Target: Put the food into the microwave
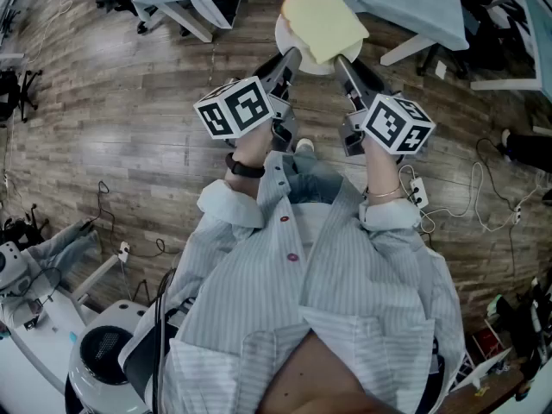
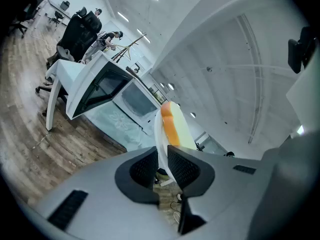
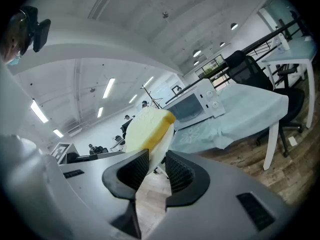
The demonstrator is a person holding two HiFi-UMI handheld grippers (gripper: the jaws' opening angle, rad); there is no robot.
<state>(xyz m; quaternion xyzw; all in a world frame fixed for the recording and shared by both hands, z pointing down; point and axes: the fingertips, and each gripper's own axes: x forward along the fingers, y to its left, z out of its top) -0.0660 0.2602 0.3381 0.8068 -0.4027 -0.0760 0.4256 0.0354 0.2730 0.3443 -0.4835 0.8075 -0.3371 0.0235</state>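
Note:
A slice of pale yellow bread with an orange crust lies on a small white plate, held in the air in front of me. My left gripper is shut on the plate's left rim, and my right gripper is shut on its right rim. In the left gripper view the plate stands edge-on between the pads of the left gripper, bread behind it. In the right gripper view the right gripper pinches the plate below the bread. The white microwave stands ahead with its door open.
The microwave sits on a table with a light blue cloth and white legs. Black office chairs stand around. Cables and a power strip lie on the wooden floor. A white machine base is at lower left.

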